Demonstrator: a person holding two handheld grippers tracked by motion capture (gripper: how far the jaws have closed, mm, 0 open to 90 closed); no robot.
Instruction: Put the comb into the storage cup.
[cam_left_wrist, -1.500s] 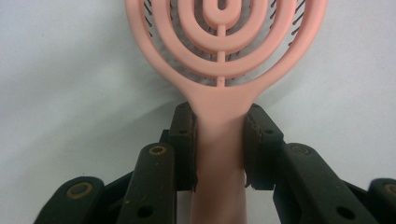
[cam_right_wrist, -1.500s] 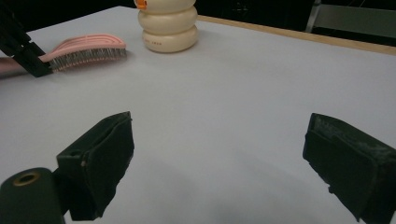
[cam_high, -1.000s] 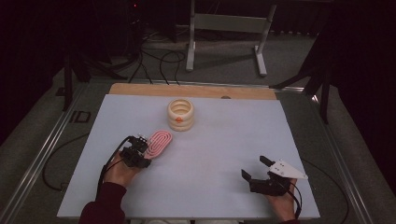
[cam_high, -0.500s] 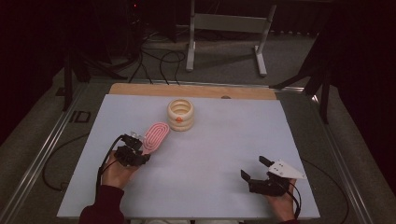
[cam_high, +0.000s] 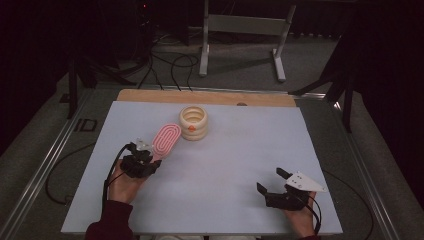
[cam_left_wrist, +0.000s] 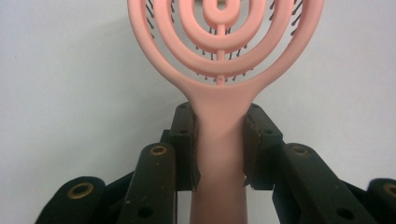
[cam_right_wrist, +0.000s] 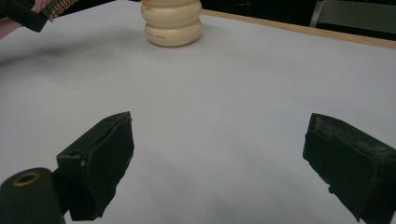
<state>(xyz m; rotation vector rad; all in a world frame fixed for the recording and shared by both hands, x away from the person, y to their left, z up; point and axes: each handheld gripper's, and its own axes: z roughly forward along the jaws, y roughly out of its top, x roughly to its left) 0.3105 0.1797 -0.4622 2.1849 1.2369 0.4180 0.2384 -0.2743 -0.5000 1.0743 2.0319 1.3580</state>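
Observation:
A pink hairbrush (cam_high: 165, 139) with an open looped head lies left of centre, its head pointing at a cream ribbed container (cam_high: 193, 122). My left gripper (cam_high: 143, 159) is shut on the brush's handle. In the left gripper view both pads (cam_left_wrist: 185, 140) press the handle of the brush (cam_left_wrist: 219, 70), bristles facing the table. My right gripper (cam_high: 269, 179) rests open at the near right with nothing between its fingers. In the right gripper view the right gripper (cam_right_wrist: 219, 154) stands wide over bare table, the container (cam_right_wrist: 173, 23) far ahead.
The white tabletop (cam_high: 250, 145) ends in a wooden strip (cam_high: 205, 96) at the far edge. Beyond it stand a metal frame (cam_high: 240, 30) and cables (cam_high: 165, 60) on the floor. A metal rail (cam_high: 40, 170) runs along the table's left side.
My left gripper has shifted slightly to the left with the brush, and the brush head now sits a little farther up the table. The right gripper has stayed put.

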